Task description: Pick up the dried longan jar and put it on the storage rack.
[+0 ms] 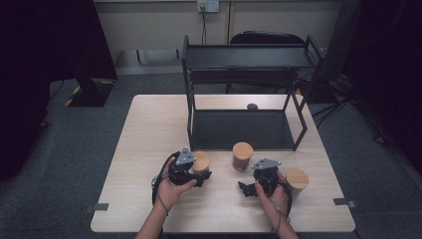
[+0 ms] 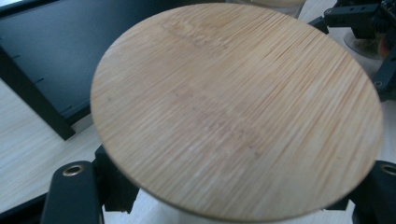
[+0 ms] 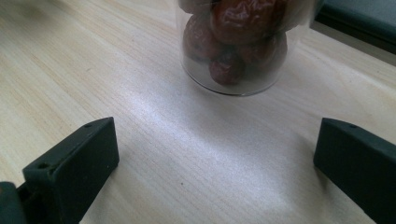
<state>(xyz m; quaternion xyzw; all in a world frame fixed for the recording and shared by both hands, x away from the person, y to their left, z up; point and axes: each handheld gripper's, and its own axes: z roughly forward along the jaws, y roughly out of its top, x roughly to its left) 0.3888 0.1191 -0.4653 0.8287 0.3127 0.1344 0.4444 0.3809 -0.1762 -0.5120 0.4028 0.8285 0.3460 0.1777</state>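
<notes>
Two hands are seen at the near edge of the desk (image 1: 149,129), each holding tongs. The left tongs (image 1: 198,175) are set around a jar with a round bamboo lid (image 2: 236,107); whether it is squeezed cannot be told. The right tongs (image 3: 215,163) are spread wide, with nothing between them. Just ahead of them a middle jar (image 3: 238,42) is stood on the desk, filled with wrinkly red fruits. A third lidded jar (image 1: 297,180) is seen beside the right hand (image 1: 273,196). A black shelf rack (image 1: 244,94) is stood farther back.

overhead forward-down view, two close gripper views
</notes>
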